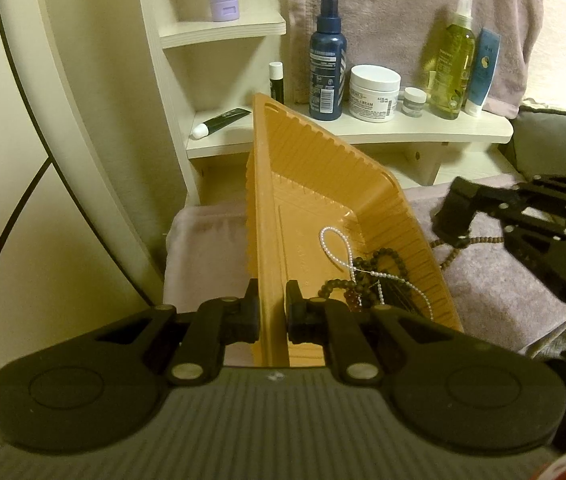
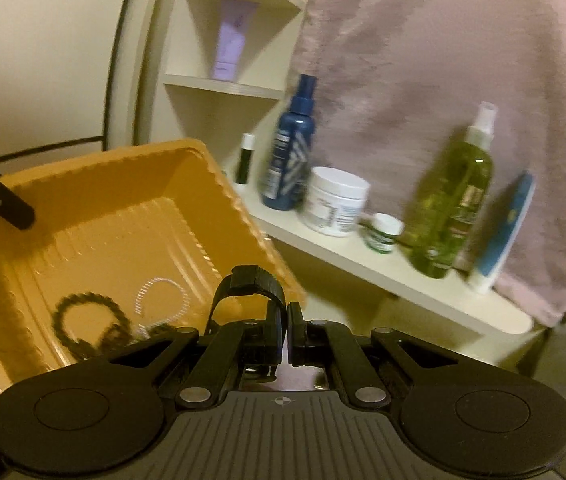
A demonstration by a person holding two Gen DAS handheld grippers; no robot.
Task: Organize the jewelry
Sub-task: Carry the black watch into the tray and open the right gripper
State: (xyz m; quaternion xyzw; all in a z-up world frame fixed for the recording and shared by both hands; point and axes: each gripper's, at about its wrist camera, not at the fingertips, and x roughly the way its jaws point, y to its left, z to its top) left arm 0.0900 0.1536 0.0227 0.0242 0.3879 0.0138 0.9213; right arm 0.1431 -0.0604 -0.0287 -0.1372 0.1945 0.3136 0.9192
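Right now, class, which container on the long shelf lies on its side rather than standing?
The black tube with the white cap, at the shelf's left end. The bottles, jars and other tubes there stand upright.

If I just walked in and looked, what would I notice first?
The big orange tray, tipped up on its side, because the left gripper is pinching its rim. Down in its low corner sits a tangle of jewelry: a white pearl strand looped over dark bead necklaces. Behind it, a white shelf holds a blue bottle and a green spray bottle.
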